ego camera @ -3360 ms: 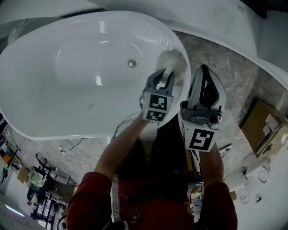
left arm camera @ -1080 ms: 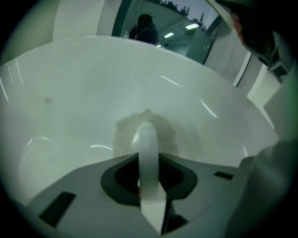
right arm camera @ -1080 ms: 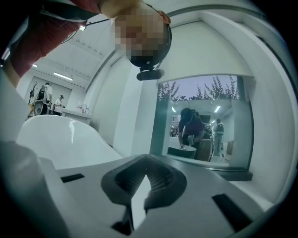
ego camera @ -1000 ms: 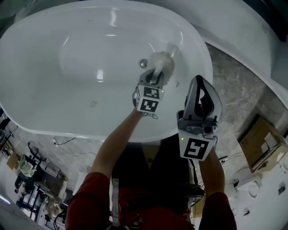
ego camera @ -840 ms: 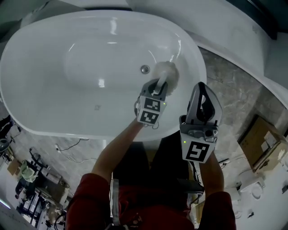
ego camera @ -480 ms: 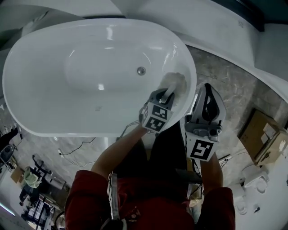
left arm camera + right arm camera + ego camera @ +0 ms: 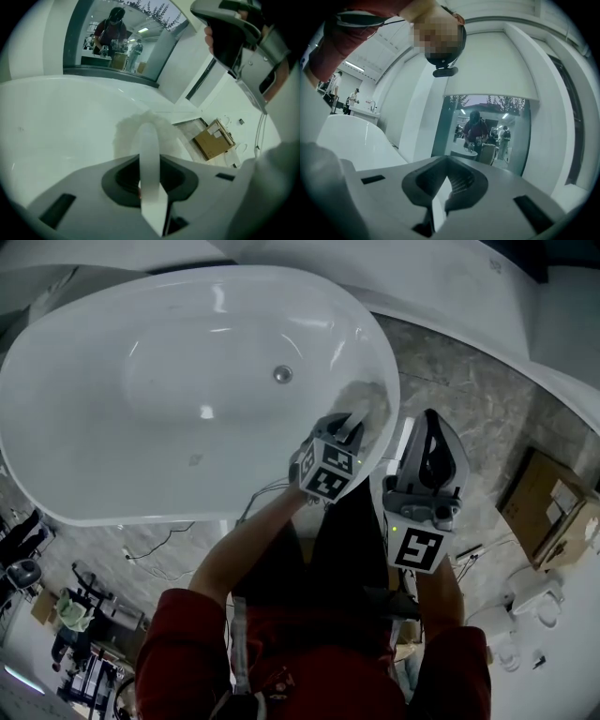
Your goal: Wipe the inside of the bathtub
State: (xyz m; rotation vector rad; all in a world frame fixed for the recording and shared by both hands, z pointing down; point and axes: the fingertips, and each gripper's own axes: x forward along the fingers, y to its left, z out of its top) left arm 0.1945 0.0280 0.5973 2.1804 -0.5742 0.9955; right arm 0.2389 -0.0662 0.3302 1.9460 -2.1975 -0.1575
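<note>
The white oval bathtub [image 7: 112,474] fills the upper left of the head view, its drain [image 7: 282,374] near the middle. My left gripper [image 7: 351,424] reaches over the near right rim, shut on the white handle [image 7: 149,159] of a fluffy white wiper [image 7: 366,399]. The wiper head [image 7: 133,129] presses on the tub's inner right wall. My right gripper [image 7: 427,424] hangs outside the tub, over the floor to the right, jaws together with nothing in them. The right gripper [image 7: 445,193] points at a far wall.
A cardboard box [image 7: 546,512] and white fixtures [image 7: 530,592] sit on the stone floor at right. Cables [image 7: 150,545] trail below the tub's near rim. Another white curved tub wall [image 7: 450,282] runs along the top right. People stand behind a window [image 7: 110,33].
My left gripper has dragged the wiper from beside the drain out to the tub's right inner wall, closer to the rim. The right gripper has stayed beside the tub.
</note>
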